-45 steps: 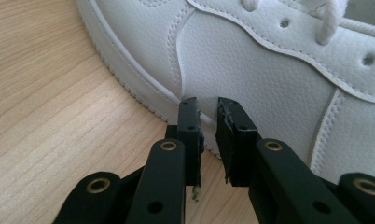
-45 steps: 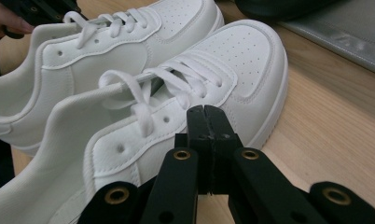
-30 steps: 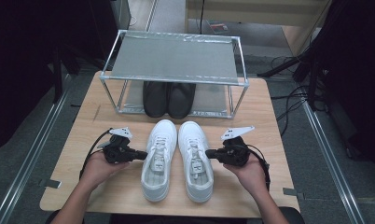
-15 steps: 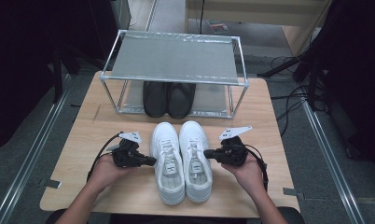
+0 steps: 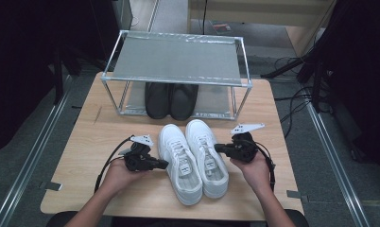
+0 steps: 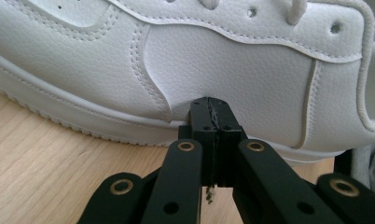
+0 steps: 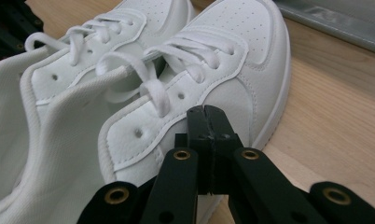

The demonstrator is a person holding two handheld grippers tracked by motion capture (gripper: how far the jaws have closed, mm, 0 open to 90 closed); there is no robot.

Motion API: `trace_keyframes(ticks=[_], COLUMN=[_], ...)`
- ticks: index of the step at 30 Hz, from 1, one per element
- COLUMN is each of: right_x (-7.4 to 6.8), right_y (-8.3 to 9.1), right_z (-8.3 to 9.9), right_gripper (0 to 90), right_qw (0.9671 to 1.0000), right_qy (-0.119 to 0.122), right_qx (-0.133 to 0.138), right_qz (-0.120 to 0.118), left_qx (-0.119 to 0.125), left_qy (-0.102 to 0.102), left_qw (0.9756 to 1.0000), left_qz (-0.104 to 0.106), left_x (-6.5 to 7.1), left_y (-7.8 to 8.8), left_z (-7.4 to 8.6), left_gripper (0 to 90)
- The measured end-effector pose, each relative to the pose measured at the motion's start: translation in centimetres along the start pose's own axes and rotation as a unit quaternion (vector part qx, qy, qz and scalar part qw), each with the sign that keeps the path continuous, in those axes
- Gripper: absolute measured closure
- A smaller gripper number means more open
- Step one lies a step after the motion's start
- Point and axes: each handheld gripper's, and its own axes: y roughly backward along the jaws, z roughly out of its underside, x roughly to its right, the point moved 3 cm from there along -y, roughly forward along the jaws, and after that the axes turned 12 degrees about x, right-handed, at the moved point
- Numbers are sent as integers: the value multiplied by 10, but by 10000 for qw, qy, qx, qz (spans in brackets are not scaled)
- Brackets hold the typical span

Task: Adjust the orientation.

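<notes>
White sneakers (image 5: 193, 158) btwn closed grippers (L (image 5: 165, 165), R (image 5: 216, 147)), jaws pointing inward.

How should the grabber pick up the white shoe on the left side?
Probably by the heel collar of the left white shoe, from above: the opening there leaves a thin rim for one jaw inside and one outside. The left gripper, jaws shut, only meets the broad smooth side.

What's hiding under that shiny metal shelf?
A pair of black shoes sits under the metal shelf, toes pointing toward the white sneakers. The shelf top covers their heels, so those cannot be seen.
</notes>
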Motion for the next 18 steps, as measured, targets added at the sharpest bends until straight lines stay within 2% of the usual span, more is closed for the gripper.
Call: trace_keyframes(ticks=[10, 12, 14, 16, 18], right_x=[8, 9, 12, 17, 20], right_y=[-6, -5, -4, -2, 0], right_z=[-4, -4, -5, -5, -5], right_gripper=[900, 900, 900, 877, 857], right_qw=[9999, 9998, 9996, 9992, 9990], right_qy=[12, 21, 13, -82, -162], right_qx=[85, 91, 131, 200, 238], right_qz=[112, 170, 268, 342, 345], left_qx=[-5, -20, -81, -138, -145], left_qy=[10, 18, -97, -177, -151], left_qw=[10000, 9999, 9997, 9995, 9995], left_qz=[-5, 121, 226, 202, 248], left_x=[3, 6, 10, 13, 12], left_y=[-2, -6, -9, -9, -8], left_z=[0, 1, 1, 1, 1], left_gripper=[900, 900, 900, 900, 899])
